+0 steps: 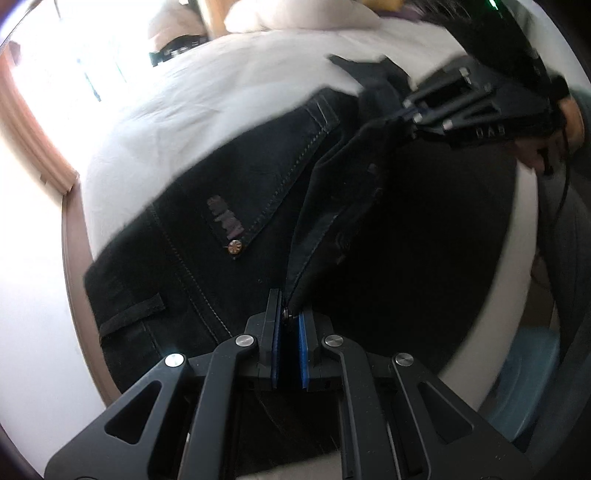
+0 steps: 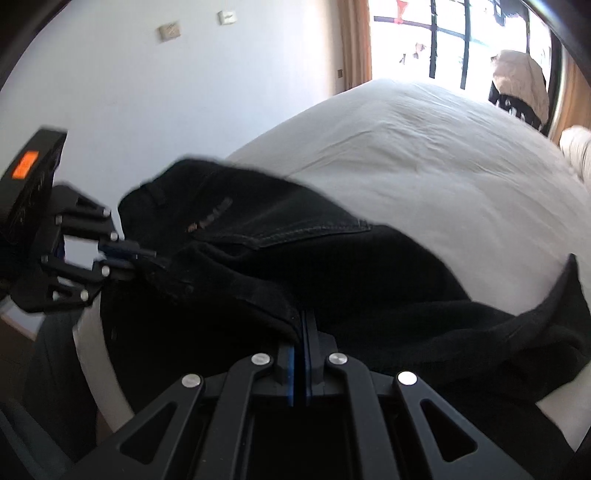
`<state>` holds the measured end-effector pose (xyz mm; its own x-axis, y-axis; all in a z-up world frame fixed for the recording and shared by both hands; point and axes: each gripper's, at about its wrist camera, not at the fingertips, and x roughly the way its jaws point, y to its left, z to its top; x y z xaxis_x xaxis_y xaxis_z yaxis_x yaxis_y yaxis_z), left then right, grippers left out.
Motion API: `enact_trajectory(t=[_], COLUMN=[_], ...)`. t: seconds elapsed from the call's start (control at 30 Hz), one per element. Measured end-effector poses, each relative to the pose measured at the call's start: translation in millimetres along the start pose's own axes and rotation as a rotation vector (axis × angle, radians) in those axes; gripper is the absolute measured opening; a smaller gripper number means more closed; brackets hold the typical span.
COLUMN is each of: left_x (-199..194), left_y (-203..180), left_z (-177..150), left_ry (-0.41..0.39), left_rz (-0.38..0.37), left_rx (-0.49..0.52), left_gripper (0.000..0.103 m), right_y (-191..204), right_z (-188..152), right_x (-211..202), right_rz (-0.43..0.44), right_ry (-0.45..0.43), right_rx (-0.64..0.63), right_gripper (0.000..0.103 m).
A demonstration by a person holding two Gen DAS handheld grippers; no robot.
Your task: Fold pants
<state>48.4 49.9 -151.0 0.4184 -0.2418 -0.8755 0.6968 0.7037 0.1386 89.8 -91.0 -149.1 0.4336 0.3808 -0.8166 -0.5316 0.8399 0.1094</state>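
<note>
Black denim pants (image 1: 221, 206): lying across a white, lightly creased bed sheet (image 1: 207, 103), with part of the fabric lifted off the bed between the two grippers. The exposed side shows a stitched back pocket with a metal rivet (image 1: 234, 248) at its lower corner and a small purplish patch above it. A belt loop is visible near the waistband at the lower left of the left wrist view. One dark end of the garment trails toward the far side of the bed.

Left gripper (image 1: 290, 314): black frame, blue pads, jaws closed on a folded edge of the pants; the cloth rises straight out from between the pads. In the right wrist view it appears at the left, (image 2: 142, 254), clamped on the same garment, its body bearing an orange label.

Right gripper (image 2: 303, 325): same build, jaws pressed together on a fold of black denim. In the left wrist view it sits at the upper right, (image 1: 400, 120), pinching a raised ridge of the pants, with a hand (image 1: 565, 125) behind it.

Surroundings: pale wall with two small plates; bright barred window (image 2: 443, 37) with tan curtains; cream pillows (image 1: 295, 14) at the head of the bed; light blue object (image 1: 524, 384) beside the bed, blurred.
</note>
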Motion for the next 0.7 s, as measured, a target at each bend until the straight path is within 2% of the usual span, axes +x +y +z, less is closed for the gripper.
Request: enact_trajectory(t=[0.13,0.33,0.5,0.63,0.7], left_x=[-3.3,-5.8,1.6,1.4,-3.5], left_y=[-21.9,-33.7,-43.9,-46.4,-55.8], left_z=[-25.4,-28.2,-28.5,-31.7,-37.5], left_ry=[0.001,-0.015,0.000,-0.004,-0.006], left_rz=[-0.015,-0.003,0.006,0.011,0.010], left_rx=[0.069,0.133,0.218,0.274,0.304], left_gripper=[0.006,0.006,0.006,0.007,0.006], right_y=[27.2,54.5,75.8,95.6,99.1], right_z=[-27.2,-57.1,-71.8,-88.0,-90.5], right_x=[-0.2,8.6,10.2,19.6,23.4], right_rz=[-0.028,-0.131,-0.252,-0.381,-0.398], right_ry=[0.023,0.062,0.068,0.073,0.076], right_rx=[-0.047,-0.180,-0.335,-0.520,-0.539], right_gripper=[0.005,0.005,0.005,0.005,0.005])
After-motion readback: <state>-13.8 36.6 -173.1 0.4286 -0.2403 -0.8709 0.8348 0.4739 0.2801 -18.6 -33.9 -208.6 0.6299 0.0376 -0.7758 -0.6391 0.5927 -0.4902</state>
